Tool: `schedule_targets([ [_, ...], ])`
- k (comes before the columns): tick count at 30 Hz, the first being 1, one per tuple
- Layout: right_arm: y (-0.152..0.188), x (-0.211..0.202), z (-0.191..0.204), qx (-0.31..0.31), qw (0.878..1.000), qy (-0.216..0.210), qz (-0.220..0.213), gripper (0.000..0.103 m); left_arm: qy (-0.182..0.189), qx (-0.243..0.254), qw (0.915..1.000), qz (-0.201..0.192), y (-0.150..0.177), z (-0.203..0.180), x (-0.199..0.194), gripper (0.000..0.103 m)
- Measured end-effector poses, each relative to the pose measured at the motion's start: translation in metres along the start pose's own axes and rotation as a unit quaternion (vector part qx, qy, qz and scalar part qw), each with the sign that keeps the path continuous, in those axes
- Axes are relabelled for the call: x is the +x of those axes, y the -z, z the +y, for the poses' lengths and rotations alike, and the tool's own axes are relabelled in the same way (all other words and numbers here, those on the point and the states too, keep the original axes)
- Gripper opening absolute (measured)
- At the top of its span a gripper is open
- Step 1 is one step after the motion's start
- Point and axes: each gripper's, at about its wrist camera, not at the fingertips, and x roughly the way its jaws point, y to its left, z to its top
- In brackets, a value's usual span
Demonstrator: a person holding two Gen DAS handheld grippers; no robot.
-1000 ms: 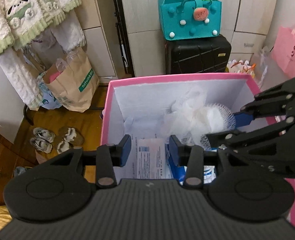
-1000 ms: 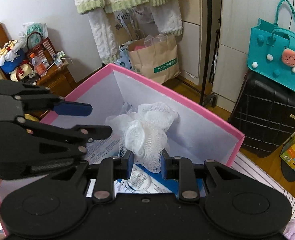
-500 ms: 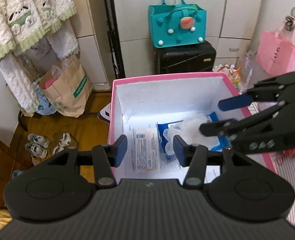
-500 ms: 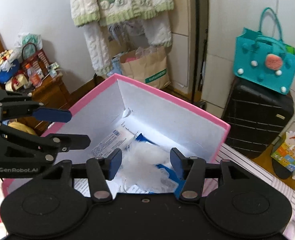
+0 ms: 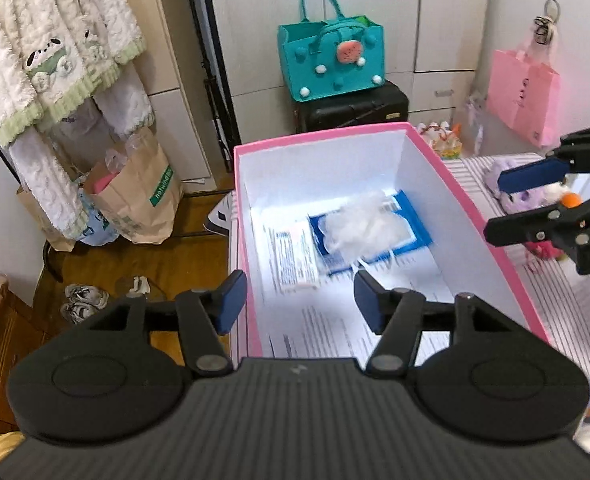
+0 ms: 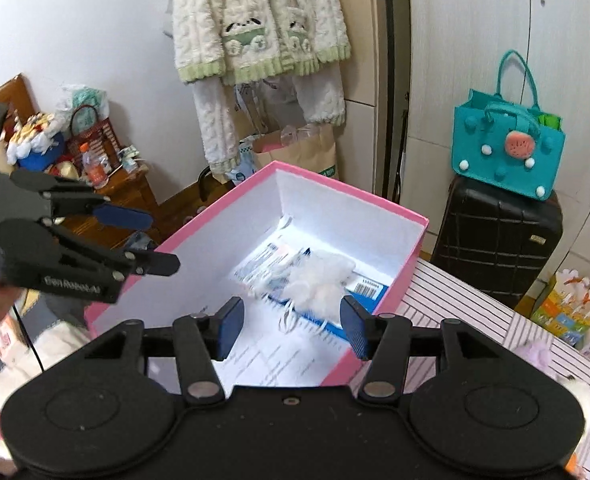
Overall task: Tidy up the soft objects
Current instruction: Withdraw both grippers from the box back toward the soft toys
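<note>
A: The white mesh puff (image 5: 359, 220) has dropped to the floor of the pink box (image 5: 475, 216); left gripper (image 5: 299, 300) and right gripper (image 6: 291, 326) have just been opening, nothing between them.

B: Drop-off looks done. Next, likely the purple plush toy (image 5: 523, 196) beside the box.

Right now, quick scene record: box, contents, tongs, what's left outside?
container: pink box, open top, white inside
contents: white mesh bath pouf lying on a blue packet; a white printed packet beside them; printed paper sheets underneath
left tongs: open, nothing between the pads, jaws have just been opening
right tongs: open, empty, above the box's near edge
outside box: purple plush toy on the striped surface, right of the box
</note>
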Motion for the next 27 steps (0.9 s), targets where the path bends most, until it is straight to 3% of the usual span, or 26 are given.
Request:
schedule_targets([
  [4, 0.008, -0.019, 0.014, -0.013, 1.000, 0.011, 0.000, 0.059, 0.006, 0.011, 0.9999, 0.005, 0.014, -0.004, -0.018, 0.064],
  [6, 0.012, -0.029, 0.019, -0.022, 1.000, 0.019, -0.002, 0.059, 0.009, 0.028, 0.9991, 0.030, 0.023, -0.009, -0.023, 0.064],
  [10, 0.019, -0.048, 0.028, -0.025, 1.000, 0.009, -0.004, 0.061, 0.053, 0.011, 0.9963, 0.067, 0.036, -0.007, -0.036, 0.065],
  [15, 0.031, -0.068, 0.042, -0.025, 0.999, -0.020, 0.011, 0.061, 0.061, 0.017, 0.9961, 0.062, 0.054, -0.016, -0.061, 0.068],
  [24, 0.060, -0.107, 0.071, -0.052, 0.998, -0.023, 0.006, 0.064, 0.099, 0.015, 0.9927, 0.067, 0.081, -0.027, -0.095, 0.071],
  [27, 0.074, -0.113, 0.073, -0.051, 0.998, -0.037, 0.012, 0.064, 0.109, 0.021, 0.9909, 0.076, 0.089, -0.031, -0.097, 0.082],
])
